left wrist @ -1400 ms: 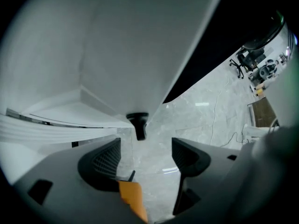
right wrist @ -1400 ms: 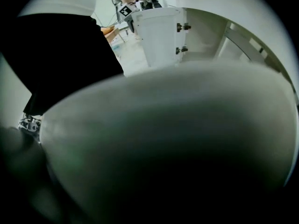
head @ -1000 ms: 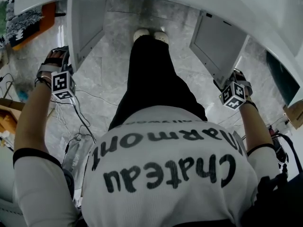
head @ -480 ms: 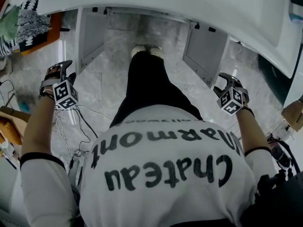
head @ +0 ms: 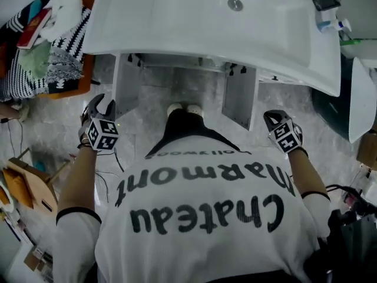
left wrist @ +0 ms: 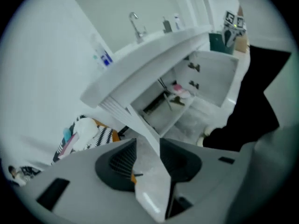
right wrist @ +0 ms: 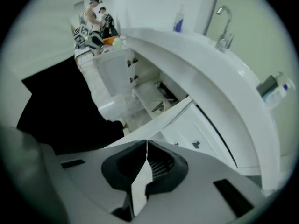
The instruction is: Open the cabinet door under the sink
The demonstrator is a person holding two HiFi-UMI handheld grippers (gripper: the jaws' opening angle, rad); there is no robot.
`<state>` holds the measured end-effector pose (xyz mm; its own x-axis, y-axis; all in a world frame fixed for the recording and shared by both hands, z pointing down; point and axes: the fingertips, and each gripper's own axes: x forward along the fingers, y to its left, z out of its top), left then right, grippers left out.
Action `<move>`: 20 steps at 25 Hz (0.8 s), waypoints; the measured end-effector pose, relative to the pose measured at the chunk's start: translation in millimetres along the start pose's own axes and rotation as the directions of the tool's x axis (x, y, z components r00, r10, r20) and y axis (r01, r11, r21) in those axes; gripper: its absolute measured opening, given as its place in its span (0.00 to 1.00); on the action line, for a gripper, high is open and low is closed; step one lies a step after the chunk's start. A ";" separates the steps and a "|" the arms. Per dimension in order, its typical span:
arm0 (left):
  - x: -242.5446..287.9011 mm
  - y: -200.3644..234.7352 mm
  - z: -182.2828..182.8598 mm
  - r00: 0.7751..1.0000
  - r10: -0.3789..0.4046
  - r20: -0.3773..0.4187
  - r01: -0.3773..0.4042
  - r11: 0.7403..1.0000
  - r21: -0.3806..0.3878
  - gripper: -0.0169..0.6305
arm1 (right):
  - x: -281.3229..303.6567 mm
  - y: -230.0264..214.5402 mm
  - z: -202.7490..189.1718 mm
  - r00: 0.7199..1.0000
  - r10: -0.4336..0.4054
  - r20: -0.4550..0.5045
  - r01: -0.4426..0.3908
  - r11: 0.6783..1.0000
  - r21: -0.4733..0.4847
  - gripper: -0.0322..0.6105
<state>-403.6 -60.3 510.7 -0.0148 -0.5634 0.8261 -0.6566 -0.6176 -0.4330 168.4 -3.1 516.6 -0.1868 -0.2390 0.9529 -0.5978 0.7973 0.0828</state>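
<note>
Under the white sink point(head: 177, 34), both cabinet doors stand swung out: the left door point(head: 126, 84) and the right door point(head: 240, 96). My left gripper point(head: 97, 114) hovers just left of the left door, clear of it. Its jaws are closing with a narrow gap and nothing between them. In the left gripper view that gripper point(left wrist: 148, 143) looks past the door's edge point(left wrist: 135, 122) into the open cabinet point(left wrist: 168, 104). My right gripper point(head: 277, 122) hangs beside the right door, apart from it. In the right gripper view this gripper point(right wrist: 146, 146) is shut and holds nothing.
The person's dark legs and white shoes point(head: 182, 109) stand before the cabinet on the marble floor. A heap of patterned cloth point(head: 41, 46) lies at the left, a dark bin point(head: 333, 108) at the right. Bottles point(head: 330, 19) stand on the counter. Cardboard point(head: 29, 181) lies lower left.
Both hands have come off the door edges and risen. The head has lifted, so the sink top now shows. The doors stay open.
</note>
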 end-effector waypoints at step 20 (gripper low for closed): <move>-138.1 21.0 337.3 0.700 -0.008 0.714 0.451 0.780 -0.434 0.09 | -152.1 -74.1 265.0 0.657 -0.210 0.724 -0.244 0.850 0.467 0.07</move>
<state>-161.0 -180.6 265.9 0.5330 -0.7816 0.3241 -0.8460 -0.4975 0.1916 34.4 -172.7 288.3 -0.5619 -0.7255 0.3973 -0.8267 0.4769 -0.2984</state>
